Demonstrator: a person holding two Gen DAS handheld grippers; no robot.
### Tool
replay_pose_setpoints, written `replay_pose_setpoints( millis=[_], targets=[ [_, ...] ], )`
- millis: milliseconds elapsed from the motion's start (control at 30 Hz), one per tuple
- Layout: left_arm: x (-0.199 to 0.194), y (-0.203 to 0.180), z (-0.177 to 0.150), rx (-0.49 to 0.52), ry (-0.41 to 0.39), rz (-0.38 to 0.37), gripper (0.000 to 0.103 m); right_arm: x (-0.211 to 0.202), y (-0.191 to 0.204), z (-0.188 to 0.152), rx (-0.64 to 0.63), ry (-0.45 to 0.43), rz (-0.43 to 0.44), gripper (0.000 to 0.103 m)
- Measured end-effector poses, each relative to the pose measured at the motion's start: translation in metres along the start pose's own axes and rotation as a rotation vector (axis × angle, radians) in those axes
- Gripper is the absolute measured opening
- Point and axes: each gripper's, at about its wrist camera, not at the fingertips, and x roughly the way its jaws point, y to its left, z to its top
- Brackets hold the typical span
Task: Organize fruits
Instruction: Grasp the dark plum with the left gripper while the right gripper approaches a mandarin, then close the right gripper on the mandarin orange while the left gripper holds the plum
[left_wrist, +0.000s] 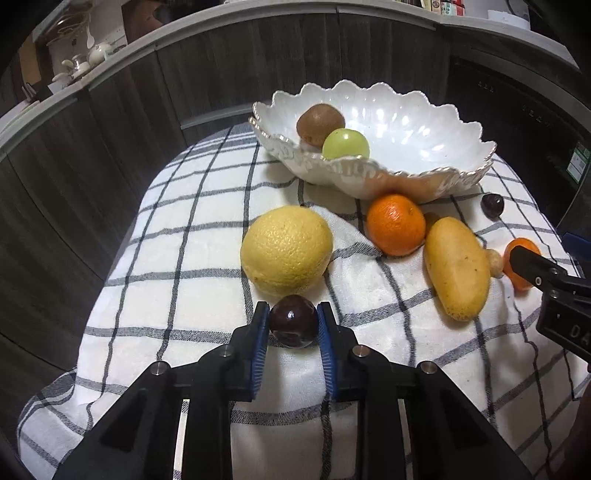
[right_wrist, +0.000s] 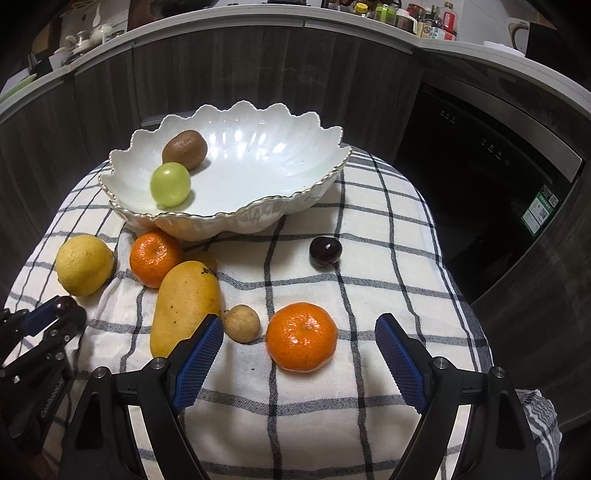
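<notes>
My left gripper is shut on a dark red cherry, low over the checked cloth in front of a yellow lemon. In the right wrist view that gripper shows at the left edge, with the cherry at its tips. My right gripper stands open, its blue pads either side of a tangerine without touching it. The white scalloped bowl holds a kiwi and a green fruit.
On the cloth lie an orange, a mango, a small tan fruit and a second cherry. Dark cabinets stand behind, and a black appliance is at the right.
</notes>
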Motion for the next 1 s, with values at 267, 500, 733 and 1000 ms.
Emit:
replay_pose_setpoints(
  millis=[267, 500, 733, 1000],
  targets=[
    [-0.009, -0.011, 0.005, 0.028, -0.033, -0.022, 0.026, 0.012, -0.017, -0.005, 0.050, 0.049, 0.009, 0.070],
    [-0.007, -0.008, 0.007, 0.015, -0.026, -0.018, 0.026, 0.025, -0.015, -0.005, 0.053, 0.065, 0.038, 0.058],
    [-0.005, -0.009, 0.007, 0.018, -0.023, -0.016, 0.026, 0.038, -0.013, -0.004, 0.057, 0.090, 0.069, 0.048],
    [-0.014, -0.009, 0.012, 0.024, -0.048, -0.018, 0.026, 0.027, -0.014, 0.000, 0.051, 0.069, 0.085, 0.047]
  ],
)
